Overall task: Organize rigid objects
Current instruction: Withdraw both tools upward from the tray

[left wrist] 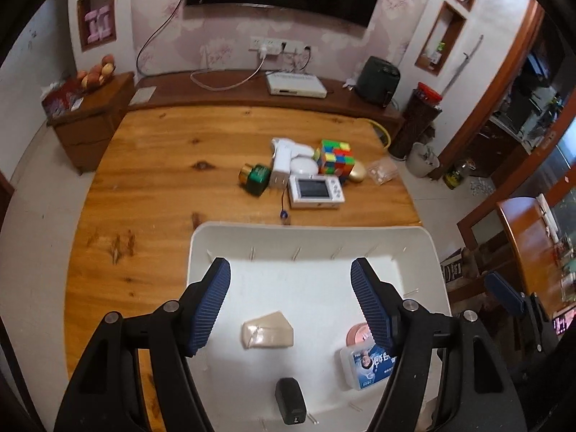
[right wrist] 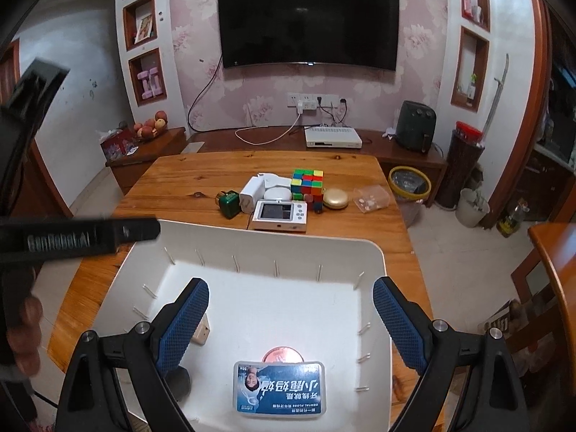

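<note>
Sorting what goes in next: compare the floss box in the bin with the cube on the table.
The floss box is flat and low, with a blue printed label; the cube is tall and blocky, in many-coloured squares. The floss box already lies in the white bin; the cube is outside it on the table, among other items. Both are rigid, and neither is gripped.

Both wrist views look steeply down (close above) into the white bin (left wrist: 201,244).
</note>
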Tool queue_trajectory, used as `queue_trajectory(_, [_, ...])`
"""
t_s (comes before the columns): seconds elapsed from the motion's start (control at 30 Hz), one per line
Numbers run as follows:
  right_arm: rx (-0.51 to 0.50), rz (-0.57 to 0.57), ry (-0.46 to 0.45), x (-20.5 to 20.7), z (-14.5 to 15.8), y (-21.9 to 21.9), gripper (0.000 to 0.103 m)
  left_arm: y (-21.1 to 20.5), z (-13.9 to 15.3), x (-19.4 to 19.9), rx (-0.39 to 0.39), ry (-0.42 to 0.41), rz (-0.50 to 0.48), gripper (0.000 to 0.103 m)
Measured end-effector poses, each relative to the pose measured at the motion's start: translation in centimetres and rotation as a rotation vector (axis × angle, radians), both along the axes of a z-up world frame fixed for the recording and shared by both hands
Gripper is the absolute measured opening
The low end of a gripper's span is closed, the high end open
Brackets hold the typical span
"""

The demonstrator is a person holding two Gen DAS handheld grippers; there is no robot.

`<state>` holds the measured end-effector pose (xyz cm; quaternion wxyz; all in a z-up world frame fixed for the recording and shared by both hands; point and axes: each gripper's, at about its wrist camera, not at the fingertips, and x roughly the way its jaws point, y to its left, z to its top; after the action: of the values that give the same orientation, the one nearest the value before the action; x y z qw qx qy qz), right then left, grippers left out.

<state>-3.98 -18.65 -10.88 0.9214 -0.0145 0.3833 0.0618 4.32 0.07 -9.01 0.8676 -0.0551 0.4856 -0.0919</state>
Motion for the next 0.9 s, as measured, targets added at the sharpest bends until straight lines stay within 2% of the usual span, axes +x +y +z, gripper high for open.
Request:
queue_trajectory(0.3, [-0.022, -0.004, -0.086, 1.2, 3.9, -0.2, 0.094, -0.7, 4.1, 0.9, 0.047, -0.104, -0.066, 0.072])
queue_trajectory(0.57, [-0.021, -0.015, -0.14, 4.9, 8.5, -1.6, 0.094, -0.6, 7.1, 3.9, 0.058, -0.139, -0.086, 0.072])
queue_trajectory(0.77, [-0.039, -0.017, -0.116, 8.9, 10.3, -1.6, 0.094, -0.6, 7.1, 6.3, 0.109, -0.147, -0.094, 0.072])
queue_trajectory(0.9, [-0.022, -0.024, -0.051, 12.5, 9.7, -1.3, 0.094, -0.6, 4.6, 9.5, 0.163, -0.097, -0.09, 0.072])
